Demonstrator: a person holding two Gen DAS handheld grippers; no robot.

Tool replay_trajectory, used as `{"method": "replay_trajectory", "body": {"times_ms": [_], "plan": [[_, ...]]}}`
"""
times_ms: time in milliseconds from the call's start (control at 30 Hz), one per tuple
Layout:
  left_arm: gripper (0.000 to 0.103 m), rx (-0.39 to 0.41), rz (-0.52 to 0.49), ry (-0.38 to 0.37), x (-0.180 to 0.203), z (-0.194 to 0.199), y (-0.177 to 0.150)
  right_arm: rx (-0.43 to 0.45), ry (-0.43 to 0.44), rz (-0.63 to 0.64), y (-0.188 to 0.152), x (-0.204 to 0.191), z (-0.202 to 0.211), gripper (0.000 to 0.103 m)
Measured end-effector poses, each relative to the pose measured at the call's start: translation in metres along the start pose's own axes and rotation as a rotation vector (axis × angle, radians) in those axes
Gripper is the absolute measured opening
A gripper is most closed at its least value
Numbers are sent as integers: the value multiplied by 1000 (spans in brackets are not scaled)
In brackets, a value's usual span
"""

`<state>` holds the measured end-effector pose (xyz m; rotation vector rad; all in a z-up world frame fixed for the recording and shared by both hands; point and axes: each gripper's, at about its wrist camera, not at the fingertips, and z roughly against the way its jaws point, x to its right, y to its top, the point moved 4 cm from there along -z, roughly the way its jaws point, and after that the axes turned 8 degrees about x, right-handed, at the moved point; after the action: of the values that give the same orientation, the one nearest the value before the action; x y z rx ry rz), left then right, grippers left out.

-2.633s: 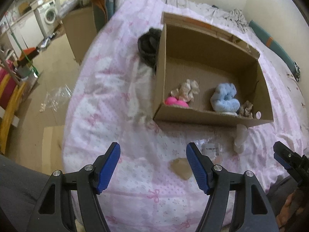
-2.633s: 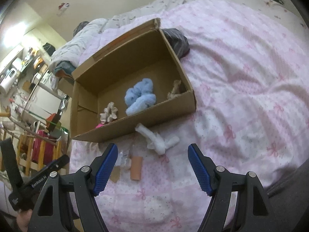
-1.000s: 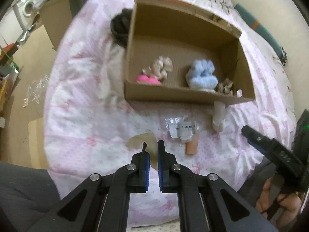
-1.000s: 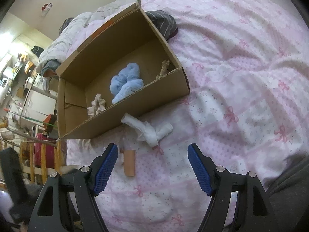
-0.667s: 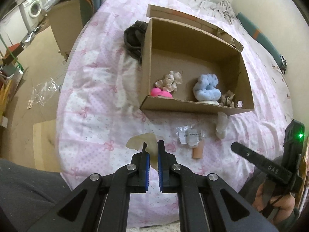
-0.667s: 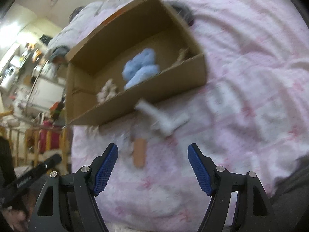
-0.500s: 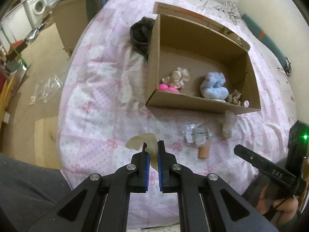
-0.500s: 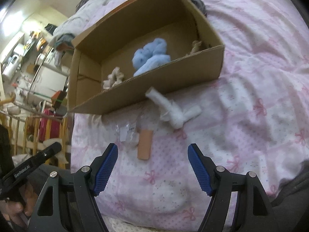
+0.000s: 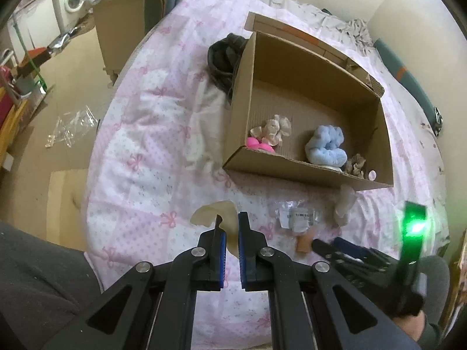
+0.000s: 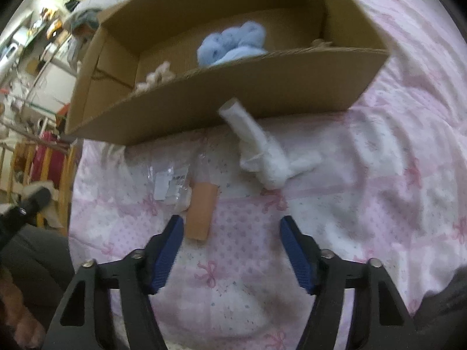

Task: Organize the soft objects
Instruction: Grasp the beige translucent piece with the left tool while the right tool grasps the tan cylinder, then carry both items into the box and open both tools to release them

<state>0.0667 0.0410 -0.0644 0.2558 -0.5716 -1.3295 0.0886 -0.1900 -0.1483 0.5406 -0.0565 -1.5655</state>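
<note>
My left gripper [image 9: 230,221] is shut on a thin beige soft pad [image 9: 214,214] and holds it above the pink bedspread. A cardboard box [image 9: 292,169] on the bed holds a blue fluffy scrunchie [image 9: 325,145], a beige scrunchie [image 9: 273,127], a pink item [image 9: 258,145] and a small tan scrunchie [image 9: 354,164]. My right gripper [image 10: 232,224] is open, low over the bedspread. Just beyond it lie an orange-tan tube [image 10: 201,210], a white knotted cloth [image 10: 264,157] and a clear plastic packet [image 10: 170,185]. The box [image 10: 233,93] stands behind them.
A dark garment [image 9: 224,55] lies against the box's left side. The bed edge drops to the floor on the left, where a clear bag [image 9: 70,125] and flat cardboard [image 9: 62,192] lie. My right gripper also shows in the left wrist view [image 9: 329,246].
My left gripper closed on the beige pad and lifted it. My right gripper has dropped and moved forward toward the tube and white cloth, with its jaws somewhat narrower.
</note>
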Motion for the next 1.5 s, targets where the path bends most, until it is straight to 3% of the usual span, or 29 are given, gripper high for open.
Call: {"method": "replay_trajectory", "body": {"times_ms": [200, 433, 600, 867, 1200, 1500], "plan": [[7, -22, 42, -62, -1, -2, 0, -17, -29, 138, -3, -27, -22, 54], [7, -45, 62, -53, -5, -7, -1, -15, -9, 177, -1, -36, -34, 10], [7, -42, 61, -86, -1, -4, -2, -20, 55, 136, -5, -38, -17, 8], [7, -44, 36, -51, -2, -6, -5, 27, 104, 114, -11, -40, 25, 8], [7, -19, 53, -6, -12, -5, 0, 165, 226, 36, -7, -34, 73, 8], [7, 15, -27, 49, -4, -1, -2, 256, 272, -20, 5, -27, 91, 8]]}}
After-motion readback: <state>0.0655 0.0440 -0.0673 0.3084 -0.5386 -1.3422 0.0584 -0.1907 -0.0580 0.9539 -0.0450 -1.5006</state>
